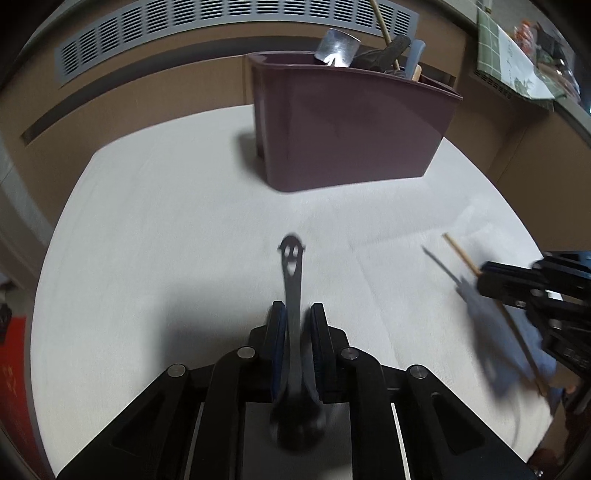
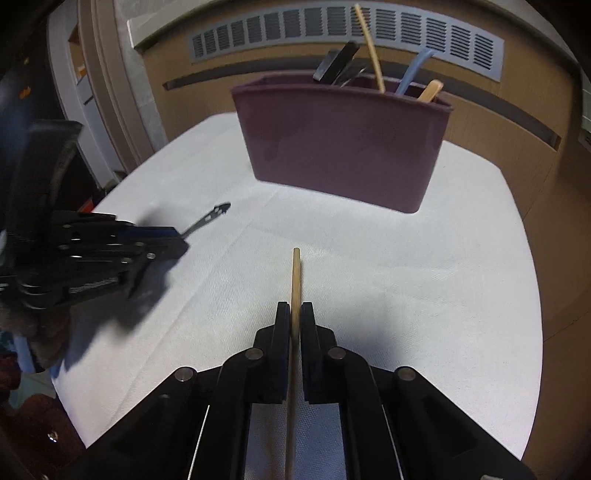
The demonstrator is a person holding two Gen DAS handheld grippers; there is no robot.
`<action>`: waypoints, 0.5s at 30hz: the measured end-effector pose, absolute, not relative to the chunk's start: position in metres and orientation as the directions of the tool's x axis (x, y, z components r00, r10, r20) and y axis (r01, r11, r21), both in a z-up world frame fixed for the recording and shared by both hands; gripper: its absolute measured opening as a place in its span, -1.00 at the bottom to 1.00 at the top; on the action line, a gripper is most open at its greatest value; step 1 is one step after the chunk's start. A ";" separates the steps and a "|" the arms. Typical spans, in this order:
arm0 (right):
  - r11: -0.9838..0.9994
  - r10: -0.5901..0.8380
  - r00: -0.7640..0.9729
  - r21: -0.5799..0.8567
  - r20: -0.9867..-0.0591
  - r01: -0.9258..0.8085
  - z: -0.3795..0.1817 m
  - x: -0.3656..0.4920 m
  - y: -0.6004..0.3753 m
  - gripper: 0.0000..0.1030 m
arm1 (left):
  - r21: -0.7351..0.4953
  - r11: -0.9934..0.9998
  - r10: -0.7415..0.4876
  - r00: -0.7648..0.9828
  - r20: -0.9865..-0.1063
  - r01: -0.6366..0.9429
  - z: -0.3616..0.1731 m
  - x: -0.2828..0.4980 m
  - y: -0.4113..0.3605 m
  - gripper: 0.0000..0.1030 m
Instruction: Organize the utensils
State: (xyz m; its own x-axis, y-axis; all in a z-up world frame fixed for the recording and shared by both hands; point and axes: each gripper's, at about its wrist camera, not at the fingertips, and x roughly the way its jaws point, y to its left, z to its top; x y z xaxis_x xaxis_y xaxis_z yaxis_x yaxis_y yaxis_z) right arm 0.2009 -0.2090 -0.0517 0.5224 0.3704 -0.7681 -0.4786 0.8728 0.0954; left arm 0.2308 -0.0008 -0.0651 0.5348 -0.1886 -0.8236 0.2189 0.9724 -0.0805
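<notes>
Left gripper (image 1: 297, 314) gripping metal spoon (image 1: 293, 288) by handle, jaws narrowly parted around it; bowl blurred, possibly dark-coated. Right gripper (image 2: 294, 314) pinching wooden chopstick (image 2: 295, 280), jaws nearly shut. Maroon caddy (image 2: 343, 147) standing ahead on white tablecloth (image 2: 424, 277), holding 5-odd utensils. Nothing blocking path to caddy.

Round table (image 1: 166, 206) under a white woven cloth, lit from above, with soft dark shadows on the cloth. Behind it, a tan wood-panelled wall (image 2: 524, 122) with a dark horizontal slot. Above that, a long grey ventilation grille (image 2: 347, 35) of slotted louvres beneath a pale ledge. At the far right of the left wrist view, a shelf with a green checked cloth (image 1: 491, 40) and blurred clutter. White door frame (image 2: 70, 96) at left in the right wrist view.
</notes>
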 end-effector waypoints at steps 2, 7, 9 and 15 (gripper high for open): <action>0.879 0.386 0.541 0.120 -0.748 -0.461 -0.045 0.199 -0.216 -0.91 | -0.085 0.970 -0.197 0.531 -0.824 0.228 -0.064 0.236 -0.001 -0.84; 0.893 0.412 0.600 0.173 -0.685 -0.415 -0.026 0.195 -0.237 -0.91 | -0.201 0.958 -0.284 0.606 -0.743 0.203 -0.034 0.213 0.017 -0.84; 0.896 0.418 0.618 0.190 -0.665 -0.402 -0.017 0.195 -0.243 -0.91 | -0.266 0.943 -0.332 0.653 -0.681 0.201 -0.013 0.198 0.027 -0.84; 0.894 0.434 0.662 0.203 -0.612 -0.398 0.005 0.189 -0.246 -0.91 | -0.277 0.931 -0.361 0.727 -0.584 0.240 0.023 0.175 0.024 -0.98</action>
State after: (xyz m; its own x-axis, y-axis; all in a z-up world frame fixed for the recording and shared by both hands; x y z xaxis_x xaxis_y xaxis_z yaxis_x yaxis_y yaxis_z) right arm 0.1894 -0.2456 0.0051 0.6616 0.4335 -0.6118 -0.3985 0.8945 0.2029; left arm 0.1746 0.0242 0.0228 0.7270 -0.3610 -0.5842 0.2397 0.9306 -0.2768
